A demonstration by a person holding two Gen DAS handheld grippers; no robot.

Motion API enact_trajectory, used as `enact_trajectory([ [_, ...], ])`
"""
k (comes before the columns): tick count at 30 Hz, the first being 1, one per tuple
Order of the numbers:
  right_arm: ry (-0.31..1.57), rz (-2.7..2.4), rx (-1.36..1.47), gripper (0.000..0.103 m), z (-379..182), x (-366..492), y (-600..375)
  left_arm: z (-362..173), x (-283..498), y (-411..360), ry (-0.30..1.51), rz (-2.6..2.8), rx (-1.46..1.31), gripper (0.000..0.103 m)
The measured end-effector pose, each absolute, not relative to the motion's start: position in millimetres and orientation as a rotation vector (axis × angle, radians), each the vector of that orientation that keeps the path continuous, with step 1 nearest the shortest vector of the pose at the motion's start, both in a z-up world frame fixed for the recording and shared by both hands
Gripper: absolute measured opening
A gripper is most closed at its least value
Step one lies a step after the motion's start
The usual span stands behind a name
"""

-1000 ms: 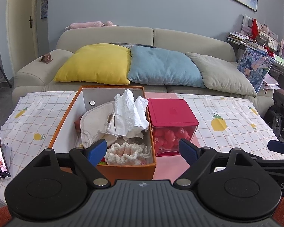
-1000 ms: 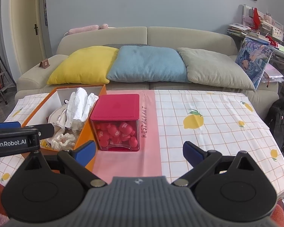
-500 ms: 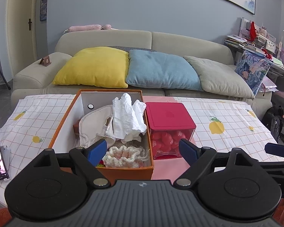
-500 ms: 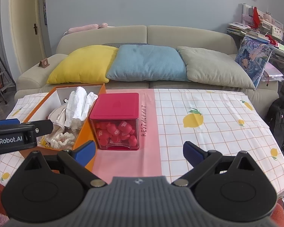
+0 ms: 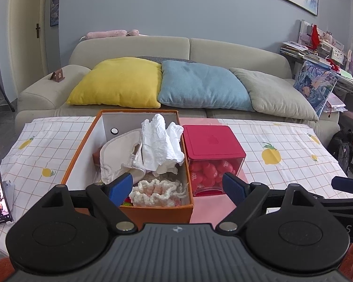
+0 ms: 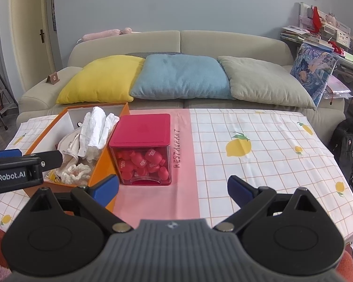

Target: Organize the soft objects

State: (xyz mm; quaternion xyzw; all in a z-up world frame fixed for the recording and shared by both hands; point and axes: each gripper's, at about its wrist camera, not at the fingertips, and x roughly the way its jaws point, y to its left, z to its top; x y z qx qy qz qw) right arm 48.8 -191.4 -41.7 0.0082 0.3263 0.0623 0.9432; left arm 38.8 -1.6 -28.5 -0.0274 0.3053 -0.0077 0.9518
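While spread, both tools (image 5: 177, 189) (image 6: 173, 188) empty.

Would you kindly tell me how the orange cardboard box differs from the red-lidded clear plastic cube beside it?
The orange cardboard box is open-topped and opaque; the red-lidded clear plastic cube is closed and see-through. The box is longer and holds crumpled cloths; the cube holds small red pieces. Both stand side by side on the lemon-print tablecloth.

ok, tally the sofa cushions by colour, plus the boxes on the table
Yellow cushion: 1
Blue cushion: 1
Grey cushion: 1
Orange box of soft things: 1
Red-lidded clear box: 1
Total: 5
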Motion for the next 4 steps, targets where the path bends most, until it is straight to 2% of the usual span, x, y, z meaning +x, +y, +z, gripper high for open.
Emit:
enact_trajectory([
  [4, 0.667, 0.128, 0.014, 0.097, -41.2, 48.2, -190.1, -28.2, 39.2, 0.0, 0.621, -0.015, -0.064, 0.1],
])
